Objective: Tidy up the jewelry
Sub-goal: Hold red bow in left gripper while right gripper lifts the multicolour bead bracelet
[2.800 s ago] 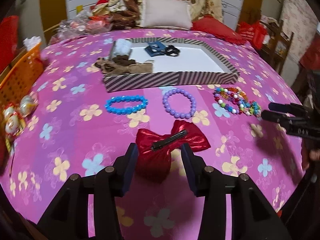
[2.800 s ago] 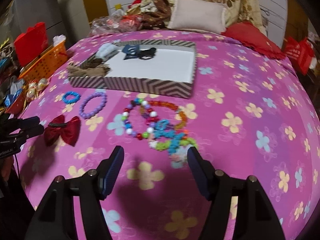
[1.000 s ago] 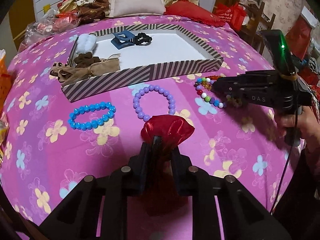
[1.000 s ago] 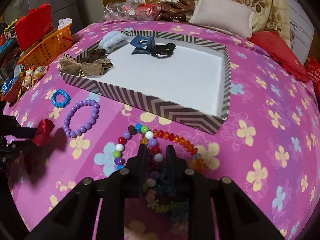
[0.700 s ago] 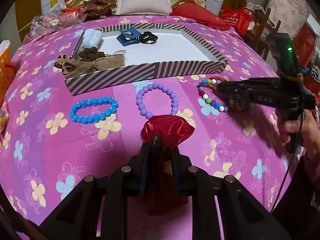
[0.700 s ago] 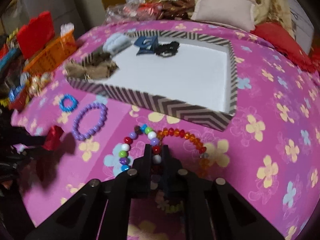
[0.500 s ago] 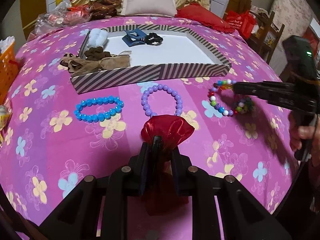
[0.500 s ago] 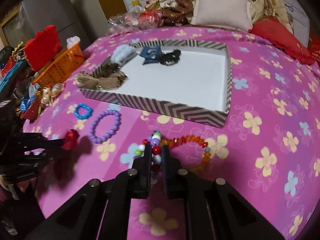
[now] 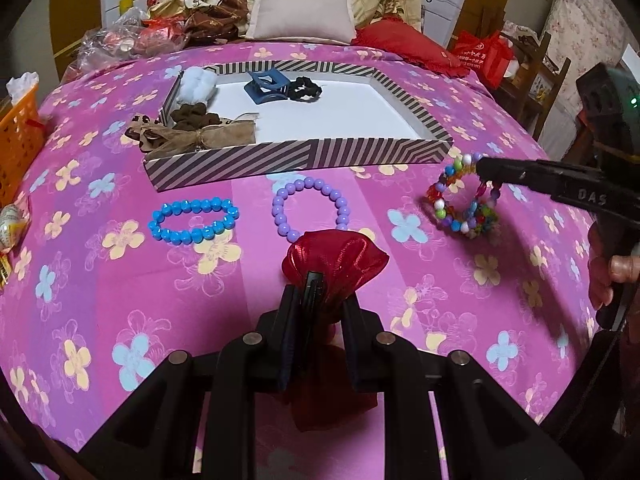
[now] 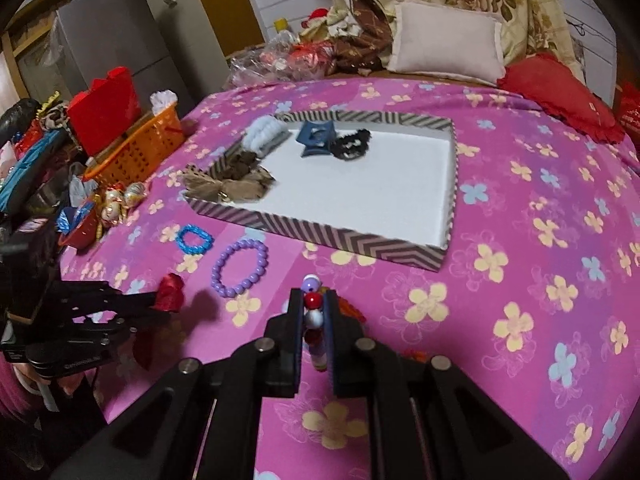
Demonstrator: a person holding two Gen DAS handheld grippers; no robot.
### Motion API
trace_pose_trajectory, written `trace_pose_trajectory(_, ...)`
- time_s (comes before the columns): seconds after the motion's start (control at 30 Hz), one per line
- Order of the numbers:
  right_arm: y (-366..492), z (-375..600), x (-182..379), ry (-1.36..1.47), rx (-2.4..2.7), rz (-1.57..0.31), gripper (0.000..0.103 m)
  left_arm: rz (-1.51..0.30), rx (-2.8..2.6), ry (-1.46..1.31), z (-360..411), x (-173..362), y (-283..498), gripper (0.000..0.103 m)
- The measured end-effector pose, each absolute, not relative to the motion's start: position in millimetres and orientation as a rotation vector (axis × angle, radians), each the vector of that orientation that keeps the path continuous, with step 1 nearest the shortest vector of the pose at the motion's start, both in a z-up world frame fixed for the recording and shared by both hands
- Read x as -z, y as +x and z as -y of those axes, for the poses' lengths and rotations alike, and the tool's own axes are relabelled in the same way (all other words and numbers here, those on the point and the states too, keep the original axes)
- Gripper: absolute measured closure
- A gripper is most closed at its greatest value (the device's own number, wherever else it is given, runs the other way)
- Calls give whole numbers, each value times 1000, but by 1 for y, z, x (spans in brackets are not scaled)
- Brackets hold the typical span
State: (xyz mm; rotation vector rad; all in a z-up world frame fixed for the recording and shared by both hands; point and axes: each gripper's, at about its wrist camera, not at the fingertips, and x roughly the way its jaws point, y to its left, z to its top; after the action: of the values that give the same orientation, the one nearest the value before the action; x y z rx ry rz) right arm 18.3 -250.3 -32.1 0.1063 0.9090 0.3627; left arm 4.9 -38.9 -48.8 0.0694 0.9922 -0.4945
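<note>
Dangling below the right tool (image 9: 480,172), multicolored bead bracelets (image 9: 460,204) hang vertically.

The left gripper (image 9: 318,300) points steeply down, its jaws pinched on a red bow (image 9: 334,264). The right gripper (image 10: 313,312), also angled down, is clamped on multicoloured bead bracelets (image 9: 460,204), with a hand (image 9: 612,276) gripping its handle.

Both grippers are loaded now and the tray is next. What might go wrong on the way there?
The right gripper pinches only a few beads of the multicolored bracelets; the dangling tangle may slip out or snag the striped tray wall. The left gripper grips the red bow low, so it may flop onto the purple bracelet.
</note>
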Motion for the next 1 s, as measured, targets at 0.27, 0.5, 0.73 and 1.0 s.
trace_pose_trajectory(0.27, 21, 268, 58, 71, -263, -985, 93, -1001, 495, 59, 39, 52, 6, 78)
trace_pose_trajectory(0.5, 15, 274, 57, 36, -262, -988, 94, -1008, 498, 58, 41, 56, 7, 78)
trace_pose_trajectory(0.73, 23, 269, 62, 17, -278, -984, 72, -1009, 496, 56, 41, 57, 7, 78)
trace_pose_trajectory(1.0, 39, 262, 85, -12, -269, -1034, 94, -1016, 489, 51, 39, 59, 9, 78)
